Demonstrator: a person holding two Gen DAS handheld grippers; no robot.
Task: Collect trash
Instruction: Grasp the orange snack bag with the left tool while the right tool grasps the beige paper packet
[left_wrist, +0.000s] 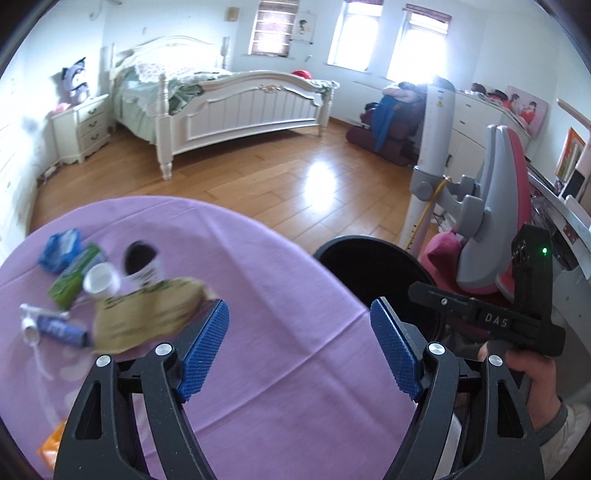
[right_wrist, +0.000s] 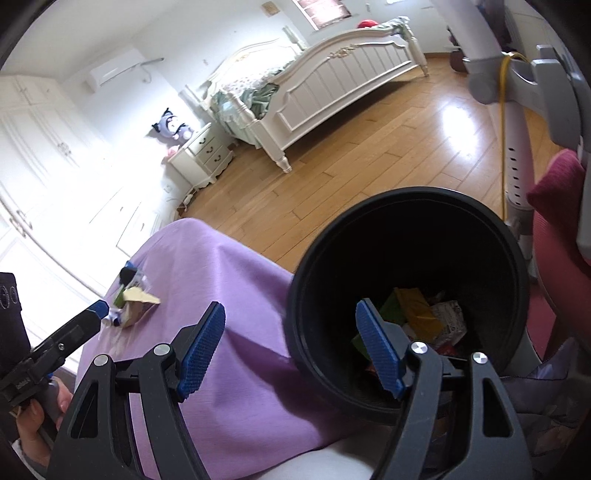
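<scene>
Left gripper: fingers spread wide, nothing between them.
Right gripper: wide apart too, empty, its right finger over the black bin.
Trash: crumpled tan bag just left of the left finger, touching its tip or nearly.
Handling: likely light, crinkly, yielding; pinch the near edge.
Views: only the right wrist shows wrappers inside the bin; the left shows cup, tube, packets.

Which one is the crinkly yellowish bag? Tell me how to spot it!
Find the purple tablecloth beside the black bin. A little heap of trash sits on it, and the tan bag is the piece nearest the left gripper. It is the biggest, flattest and only tan thing there, next to a white cup and a blue tube.
</scene>
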